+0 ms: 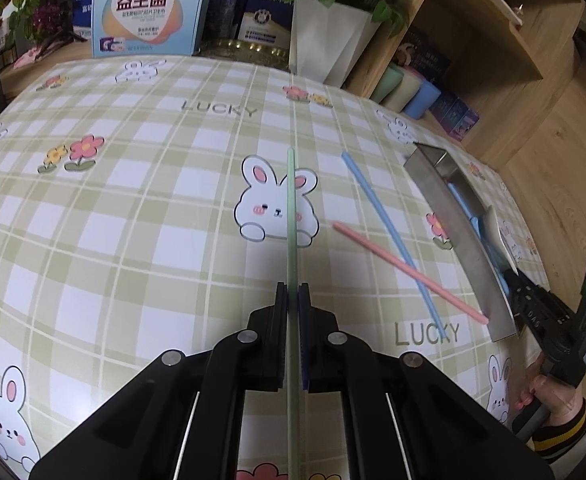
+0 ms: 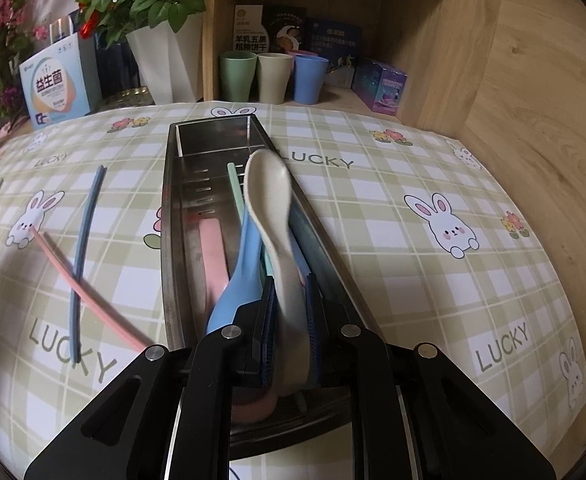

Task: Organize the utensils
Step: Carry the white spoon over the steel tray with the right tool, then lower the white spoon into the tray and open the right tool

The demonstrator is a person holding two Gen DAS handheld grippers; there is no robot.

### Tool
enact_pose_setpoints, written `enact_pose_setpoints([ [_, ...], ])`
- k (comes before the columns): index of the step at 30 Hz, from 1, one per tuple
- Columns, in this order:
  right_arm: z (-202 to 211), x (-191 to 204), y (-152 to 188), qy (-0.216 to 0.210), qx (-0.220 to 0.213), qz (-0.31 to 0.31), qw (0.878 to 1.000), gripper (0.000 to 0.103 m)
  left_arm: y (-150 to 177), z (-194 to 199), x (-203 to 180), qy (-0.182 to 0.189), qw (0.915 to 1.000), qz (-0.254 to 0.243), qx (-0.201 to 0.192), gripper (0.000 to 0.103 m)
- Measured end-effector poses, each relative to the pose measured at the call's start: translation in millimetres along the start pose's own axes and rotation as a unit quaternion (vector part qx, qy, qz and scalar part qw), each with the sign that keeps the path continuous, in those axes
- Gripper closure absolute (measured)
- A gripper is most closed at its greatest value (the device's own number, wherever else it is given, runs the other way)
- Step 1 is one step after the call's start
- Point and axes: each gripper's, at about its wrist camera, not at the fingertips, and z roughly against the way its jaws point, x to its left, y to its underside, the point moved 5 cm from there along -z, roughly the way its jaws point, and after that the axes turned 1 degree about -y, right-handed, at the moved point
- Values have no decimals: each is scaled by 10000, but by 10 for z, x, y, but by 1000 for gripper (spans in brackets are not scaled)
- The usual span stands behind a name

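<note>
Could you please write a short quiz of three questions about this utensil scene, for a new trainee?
1. True or false: the left tool is shut on the green chopstick.
2. Which thing does the right tool hold? A. a blue cup B. the cream spoon C. a pink chopstick
3. Fill in: on the tablecloth, the pink chopstick lies ___ the blue chopstick.

Key: 1. True. 2. B, above the metal tray. 3. Across.
</note>
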Motion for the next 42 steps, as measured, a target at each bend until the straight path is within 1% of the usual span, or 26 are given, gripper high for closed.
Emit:
enact_pose_setpoints([
  [4,51,-12,-14,57,-20,-10,10000,88,20,-30,22,29,10000,28,51,98],
  [8,116,-24,-39,46,-58,-45,10000,87,25,-6,-5,136,9999,1,27,98],
  [11,187,-52,-69,-55,-149,-146,9998,87,10,67,-77,324,9994,-74,-88,98],
  [16,318,-69,-124,-138,-321,-233,9991,87,-11,162,-167,476,9986,-113,-210,98],
  [20,384,-51,-129,-233,-357,-275,9987,87,-51,272,-236,625,9974,-123,-333,98],
  [22,394,-58,-127,-284,-358,-306,9985,84,-90,355,-289,725,9962,-159,-445,99],
  [24,396,-76,-118,-261,-348,-329,9985,76,-127,429,-339,825,9950,-178,-530,99],
  [25,399,-88,-119,-252,-354,-352,9984,73,-139,448,-356,873,9945,-176,-543,99],
  [26,411,-103,-119,-258,-376,-391,9982,68,-146,469,-379,921,9940,-172,-556,99],
  [28,437,-122,-118,-271,-407,-439,9978,66,-147,489,-406,961,9936,-188,-564,99],
  [30,453,-120,-116,-286,-417,-435,9978,65,-134,471,-424,986,9936,-196,-517,99],
  [32,457,-111,-108,-295,-414,-424,9978,65,-101,370,-416,952,9948,-129,-337,99],
  [34,455,-97,-91,-315,-392,-405,9979,65,-42,233,-386,966,9952,-45,-130,103],
  [37,459,-73,-67,-346,-357,-396,9980,65,71,-16,-366,836,9963,-35,210,103],
  [39,471,-49,-49,-382,-327,-388,9980,65,141,-161,-361,673,9968,-120,419,103],
  [40,478,-36,-44,-400,-322,-384,9979,65,170,-203,-362,590,9969,-166,494,103],
  [42,498,-8,-25,-440,-310,-387,9978,65,201,-229,-372,565,9964,-210,595,103],
])
